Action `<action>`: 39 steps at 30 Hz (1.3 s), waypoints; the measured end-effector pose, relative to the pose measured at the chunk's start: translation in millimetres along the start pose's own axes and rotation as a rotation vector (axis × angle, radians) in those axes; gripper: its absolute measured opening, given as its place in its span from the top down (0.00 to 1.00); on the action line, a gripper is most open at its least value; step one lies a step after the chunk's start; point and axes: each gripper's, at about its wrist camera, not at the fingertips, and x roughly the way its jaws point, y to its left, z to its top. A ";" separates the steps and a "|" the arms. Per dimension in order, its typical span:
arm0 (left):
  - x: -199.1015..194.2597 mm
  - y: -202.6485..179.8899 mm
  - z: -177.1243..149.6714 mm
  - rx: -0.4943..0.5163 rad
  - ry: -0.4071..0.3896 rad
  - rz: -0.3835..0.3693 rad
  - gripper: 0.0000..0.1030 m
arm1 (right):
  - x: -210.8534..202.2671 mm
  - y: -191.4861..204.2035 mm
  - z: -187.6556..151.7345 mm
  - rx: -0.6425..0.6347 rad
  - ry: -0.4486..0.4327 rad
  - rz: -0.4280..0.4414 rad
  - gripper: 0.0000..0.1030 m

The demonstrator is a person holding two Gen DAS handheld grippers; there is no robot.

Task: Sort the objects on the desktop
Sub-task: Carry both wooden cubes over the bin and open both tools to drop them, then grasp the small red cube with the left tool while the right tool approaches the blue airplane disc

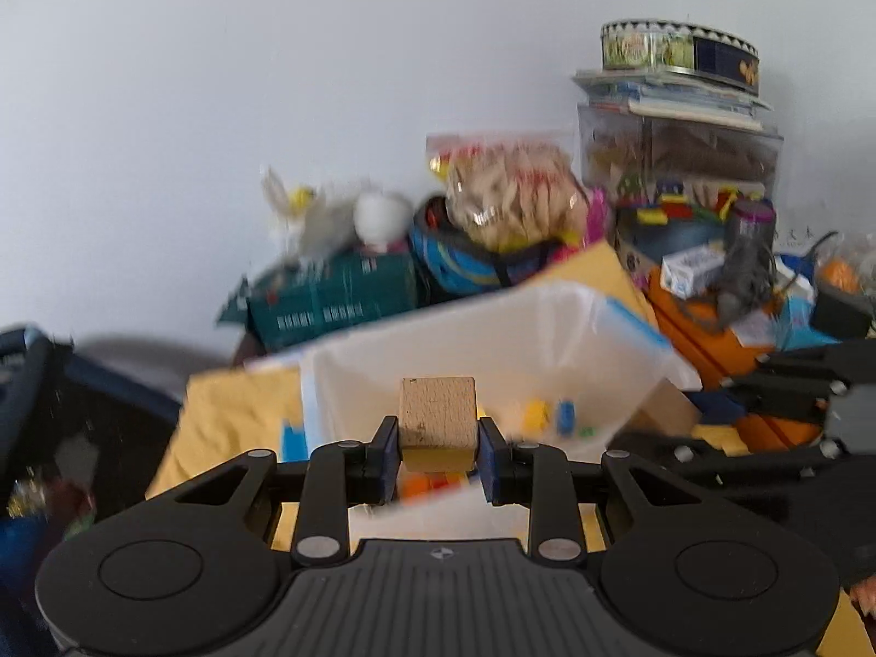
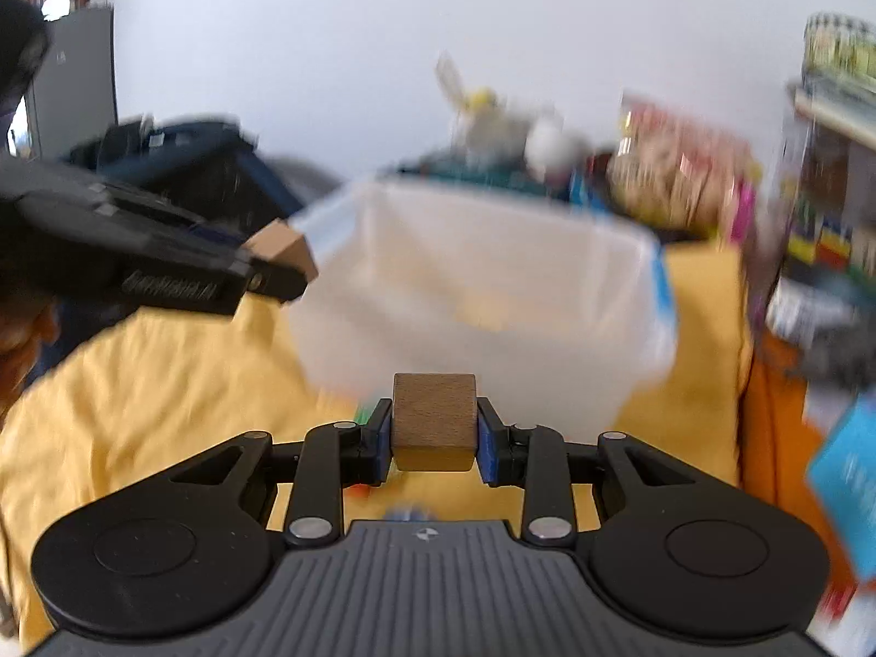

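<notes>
My left gripper (image 1: 438, 451) is shut on a light wooden cube (image 1: 437, 419), held above the near rim of a translucent white bin (image 1: 493, 328) with a blue-edged rim. Small yellow and blue bricks (image 1: 547, 416) lie inside the bin. My right gripper (image 2: 434, 443) is shut on a darker wooden cube (image 2: 434, 416), just in front of the same bin (image 2: 493, 274). In the right wrist view the left gripper (image 2: 274, 268) with its cube (image 2: 284, 246) hangs at the bin's left rim.
A yellow cloth (image 2: 137, 383) covers the table. Behind the bin lie a green box (image 1: 334, 295), a snack bag (image 1: 509, 191), a clear box (image 1: 679, 148) topped by a round tin (image 1: 679, 49), and an orange box (image 1: 712, 334). A dark basket (image 2: 180, 164) is left.
</notes>
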 end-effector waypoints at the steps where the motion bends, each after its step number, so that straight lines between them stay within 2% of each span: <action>1: 4.0 0.5 8.0 0.005 -0.010 0.006 0.69 | 2.7 -4.1 9.8 0.004 -0.017 -0.005 0.68; 4: 18.1 -0.6 27.1 0.036 -0.035 0.045 0.69 | 14.6 -17.0 37.2 0.024 -0.045 -0.011 0.68; 8: 44.5 -0.8 41.1 0.064 -0.015 0.083 0.69 | 37.5 -32.3 62.2 0.033 -0.035 -0.016 0.68; 12: 78.1 7.9 39.3 0.055 0.054 0.103 0.69 | 63.7 -43.9 74.6 0.061 0.001 0.002 0.68; 15: 105.2 14.0 28.2 0.009 0.153 0.097 0.68 | 87.4 -47.9 72.7 0.080 0.074 -0.021 0.68; 17: 109.7 20.3 21.6 -0.055 0.189 0.090 0.60 | 102.5 -49.5 69.3 0.090 0.137 -0.030 0.66; 19: 100.0 23.4 18.1 -0.081 0.174 0.080 0.44 | 108.0 -48.7 63.4 0.089 0.165 -0.043 0.58; 22: 69.2 20.7 12.5 -0.054 0.109 0.125 0.29 | 99.5 -49.9 59.9 0.089 0.153 -0.042 0.57; 24: 49.4 20.8 8.1 -0.059 0.070 0.112 0.26 | 84.1 -52.2 58.1 0.099 0.119 -0.035 0.50; 28: 11.4 18.3 -16.6 -0.091 0.037 0.060 0.25 | 48.4 -50.7 53.4 0.090 0.031 -0.014 0.43; 31: 0.3 13.1 -46.9 -0.105 0.066 0.032 0.25 | 25.4 -43.7 43.7 0.054 -0.020 -0.006 0.40; 33: 1.9 8.6 -72.4 -0.089 0.111 0.012 0.25 | 14.4 -38.0 32.6 0.038 -0.023 -0.009 0.37; 36: 14.7 1.7 -107.1 -0.127 0.219 -0.034 0.25 | 1.9 -32.9 6.5 0.049 0.001 -0.005 0.26; 39: 30.5 -11.9 -119.9 -0.124 0.259 -0.072 0.25 | 0.4 -27.6 -27.3 0.064 0.060 -0.013 0.26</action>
